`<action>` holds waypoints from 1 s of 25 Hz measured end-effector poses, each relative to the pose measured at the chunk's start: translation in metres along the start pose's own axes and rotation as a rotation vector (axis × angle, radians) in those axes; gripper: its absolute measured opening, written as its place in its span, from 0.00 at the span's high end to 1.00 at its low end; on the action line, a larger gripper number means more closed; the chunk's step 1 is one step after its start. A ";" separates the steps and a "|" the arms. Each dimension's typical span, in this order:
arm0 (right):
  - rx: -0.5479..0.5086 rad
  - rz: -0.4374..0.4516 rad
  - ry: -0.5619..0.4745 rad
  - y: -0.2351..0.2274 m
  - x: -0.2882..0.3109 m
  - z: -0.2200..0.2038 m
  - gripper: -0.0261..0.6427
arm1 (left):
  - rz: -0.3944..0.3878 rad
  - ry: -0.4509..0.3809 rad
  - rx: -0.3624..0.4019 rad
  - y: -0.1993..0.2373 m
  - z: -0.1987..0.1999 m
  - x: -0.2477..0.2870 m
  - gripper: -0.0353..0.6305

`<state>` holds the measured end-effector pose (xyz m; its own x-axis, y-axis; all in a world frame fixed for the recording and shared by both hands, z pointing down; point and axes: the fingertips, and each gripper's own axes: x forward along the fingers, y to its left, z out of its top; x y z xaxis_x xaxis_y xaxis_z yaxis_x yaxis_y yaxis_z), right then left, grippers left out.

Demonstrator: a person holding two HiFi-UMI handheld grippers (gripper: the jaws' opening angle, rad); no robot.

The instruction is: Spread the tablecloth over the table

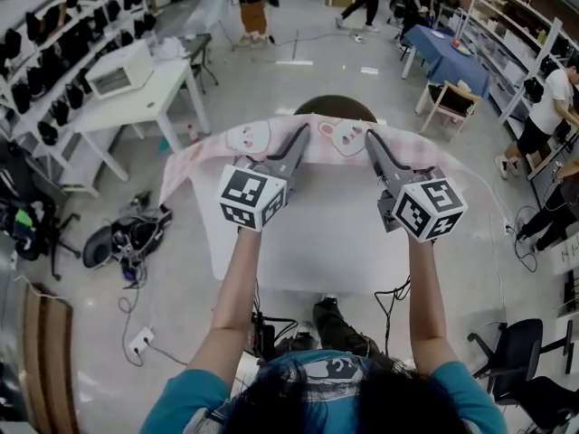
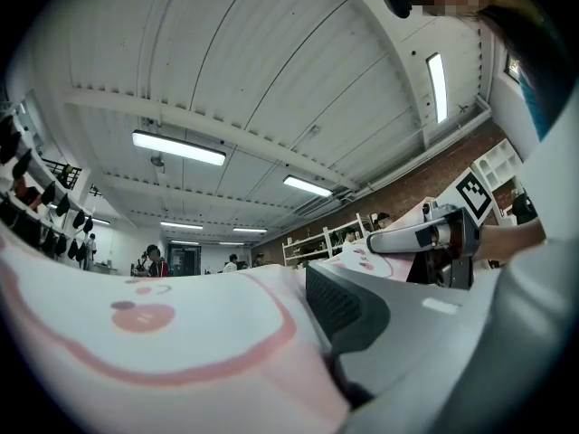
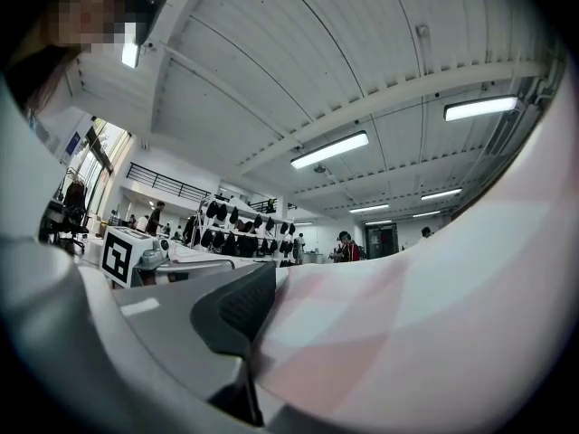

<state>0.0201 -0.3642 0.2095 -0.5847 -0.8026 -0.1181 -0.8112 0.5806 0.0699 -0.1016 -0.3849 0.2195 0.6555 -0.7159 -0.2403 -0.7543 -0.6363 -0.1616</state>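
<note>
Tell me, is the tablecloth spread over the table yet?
Not yet. The tablecloth is held as a narrow band by the left gripper and right gripper; the table top shows uncovered.

No legible text — anywhere.

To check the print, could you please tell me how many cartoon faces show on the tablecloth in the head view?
2: one face left of the left hand-held gripper, the other beside the right hand-held gripper. The tablecloth's folds may hide more.
</note>
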 end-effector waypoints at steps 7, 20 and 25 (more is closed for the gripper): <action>-0.034 0.036 -0.016 -0.009 0.031 -0.010 0.81 | 0.032 0.009 0.005 0.025 -0.014 0.012 0.79; -0.037 0.078 -0.126 -0.147 0.162 0.030 0.81 | 0.027 -0.042 0.063 0.123 0.003 0.177 0.79; -0.042 0.074 -0.202 -0.204 0.195 0.037 0.81 | -0.009 -0.080 0.137 0.143 0.007 0.242 0.79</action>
<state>0.0718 -0.6339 0.1355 -0.6316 -0.7121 -0.3067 -0.7686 0.6270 0.1269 -0.0512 -0.6476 0.1313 0.6612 -0.6819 -0.3127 -0.7501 -0.5933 -0.2921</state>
